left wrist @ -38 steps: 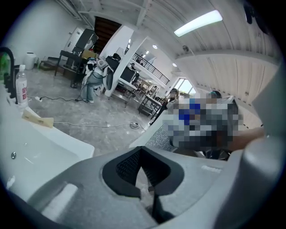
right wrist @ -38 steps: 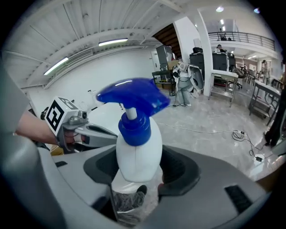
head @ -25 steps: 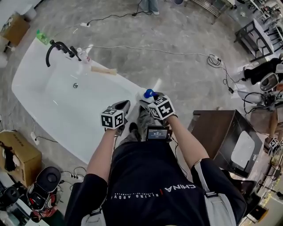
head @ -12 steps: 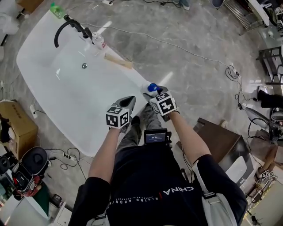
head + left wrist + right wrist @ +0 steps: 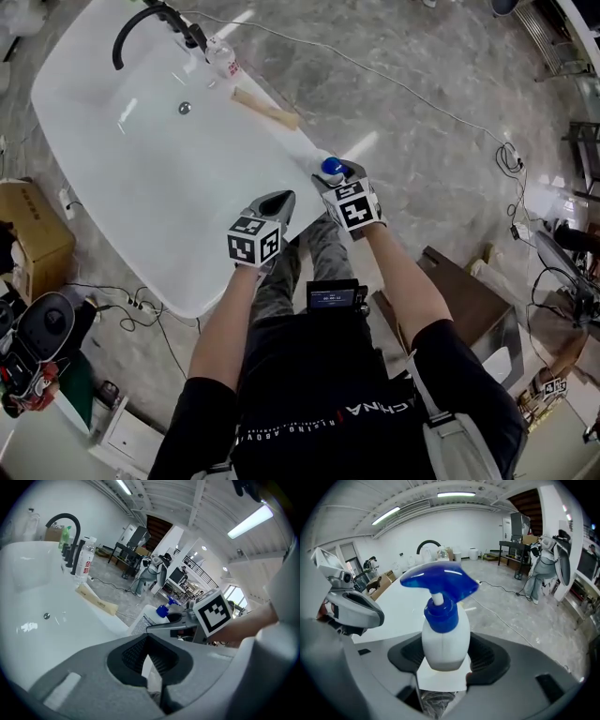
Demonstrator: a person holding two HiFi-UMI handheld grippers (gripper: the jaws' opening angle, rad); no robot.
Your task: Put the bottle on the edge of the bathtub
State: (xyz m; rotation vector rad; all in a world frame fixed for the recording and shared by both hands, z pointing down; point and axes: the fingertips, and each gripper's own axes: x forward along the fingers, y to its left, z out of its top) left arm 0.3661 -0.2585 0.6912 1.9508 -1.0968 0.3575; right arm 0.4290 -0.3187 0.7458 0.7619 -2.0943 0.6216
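Observation:
A white bottle (image 5: 330, 169) with a blue pump top (image 5: 438, 584) stands upright between the jaws of my right gripper (image 5: 335, 178), which is shut on its body (image 5: 443, 634). It hangs at the near right rim of the white bathtub (image 5: 216, 178); I cannot tell whether it touches the rim. My left gripper (image 5: 279, 199) hovers over the tub's edge just left of the bottle, its fingertips meeting with nothing between them (image 5: 148, 639). From the left gripper view the bottle (image 5: 143, 619) and the right gripper's marker cube (image 5: 213, 612) show close ahead on the right.
A black faucet (image 5: 141, 23), a clear water bottle (image 5: 222, 58) and a beige bar (image 5: 265, 108) sit along the tub's far rim. A cardboard box (image 5: 33, 225) stands left of the tub, a dark cabinet (image 5: 469, 300) on the right. Cables cross the marble floor.
Both grippers have come down and forward to the tub's near rim, the right one carrying the bottle. The head view has tilted so that more of the tub shows.

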